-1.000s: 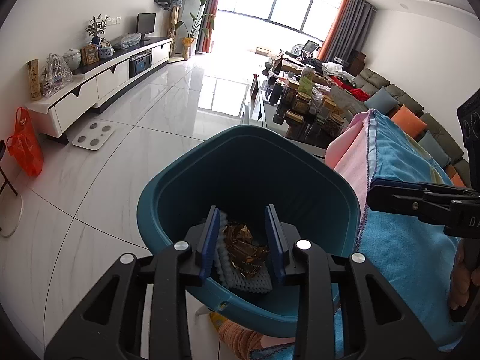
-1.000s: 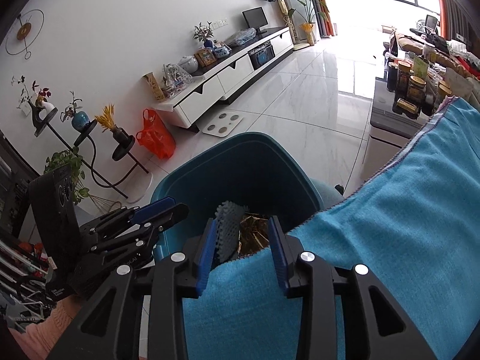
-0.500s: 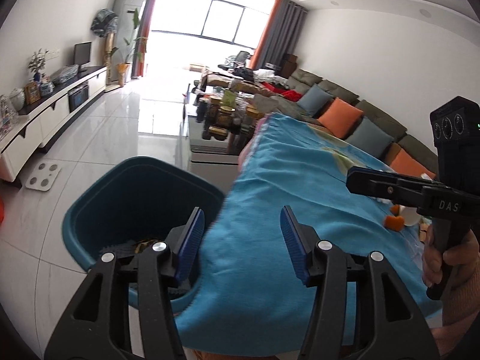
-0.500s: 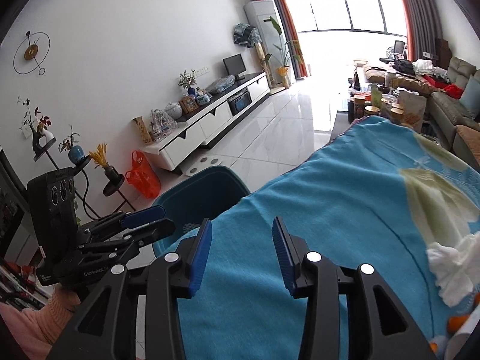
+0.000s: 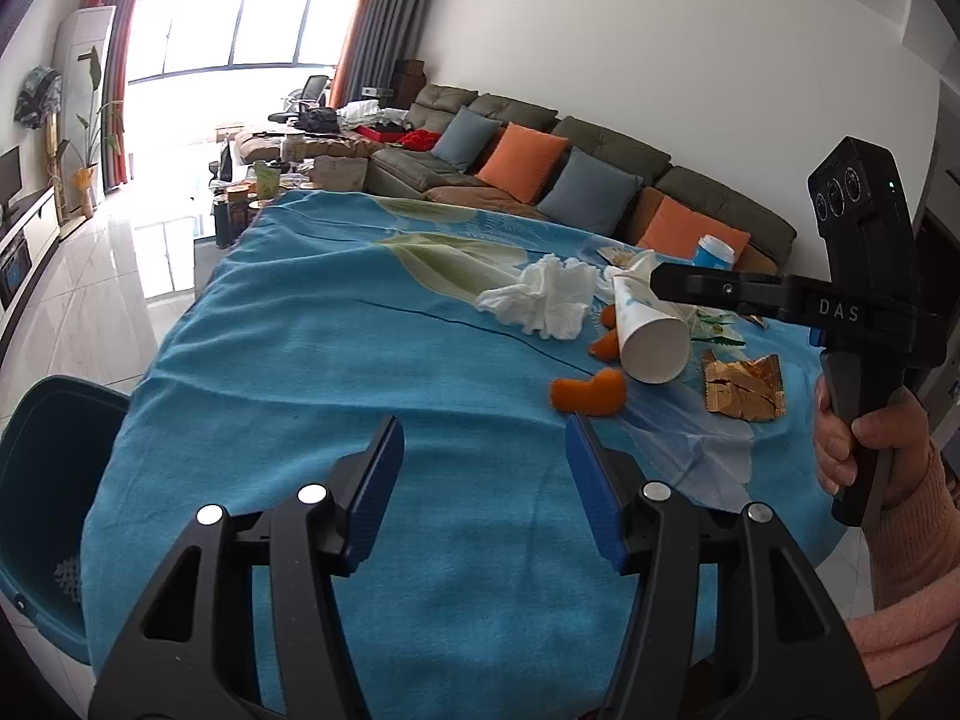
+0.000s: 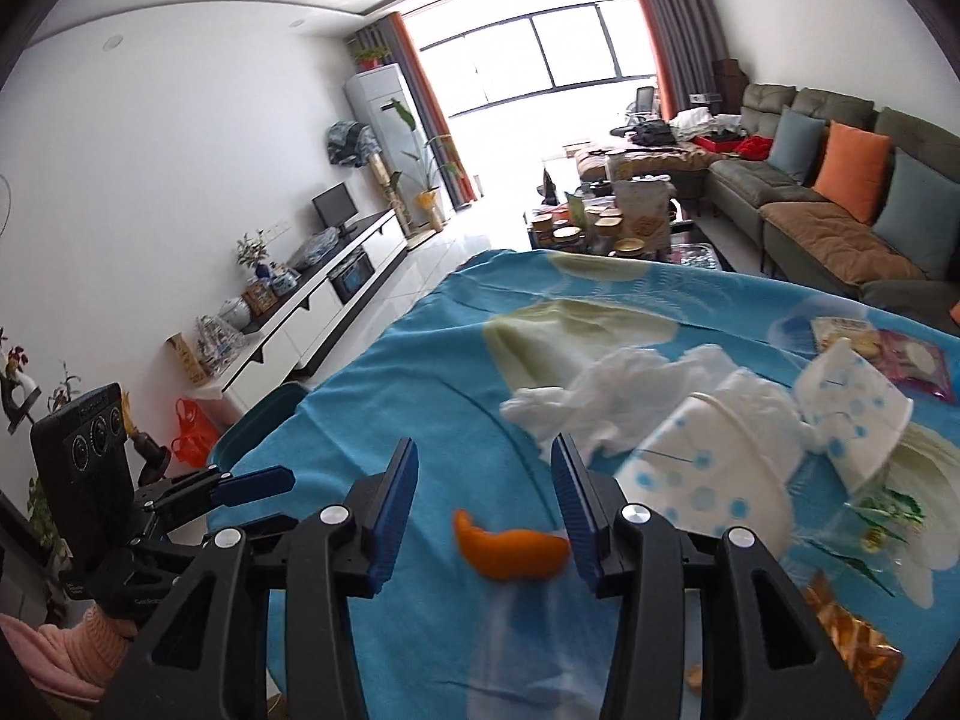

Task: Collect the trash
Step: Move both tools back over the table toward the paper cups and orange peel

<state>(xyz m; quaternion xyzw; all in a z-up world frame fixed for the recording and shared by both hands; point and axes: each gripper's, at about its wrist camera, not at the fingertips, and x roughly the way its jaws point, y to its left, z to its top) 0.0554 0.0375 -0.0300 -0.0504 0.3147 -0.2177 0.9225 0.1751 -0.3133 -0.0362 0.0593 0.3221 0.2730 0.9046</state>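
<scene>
Trash lies on the blue tablecloth (image 5: 336,360): an orange peel (image 5: 591,396), a tipped paper cup (image 5: 651,336), crumpled tissue (image 5: 540,300) and a gold wrapper (image 5: 744,387). My left gripper (image 5: 483,450) hovers over bare cloth short of the peel, jaws opening, nothing between them. My right gripper (image 6: 486,468) hangs above the orange peel (image 6: 510,549), its jaws also opening and not touching it. To its right are the tissue (image 6: 606,402) and dotted cups (image 6: 708,468). The teal bin (image 5: 42,480) stands at the table's left edge.
A clear plastic film (image 5: 696,444) and a blue-lidded tub (image 5: 714,252) also sit on the cloth, with snack packets (image 6: 888,354) beyond. A sofa (image 5: 600,180) lines the far wall, a cluttered coffee table (image 6: 612,222) stands behind the table, and a TV cabinet (image 6: 336,282) runs along the left.
Both grippers swung right from above the bin to over the tablecloth, and their jaws spread wider. The bin slid to the left edge and the trash pile came into view.
</scene>
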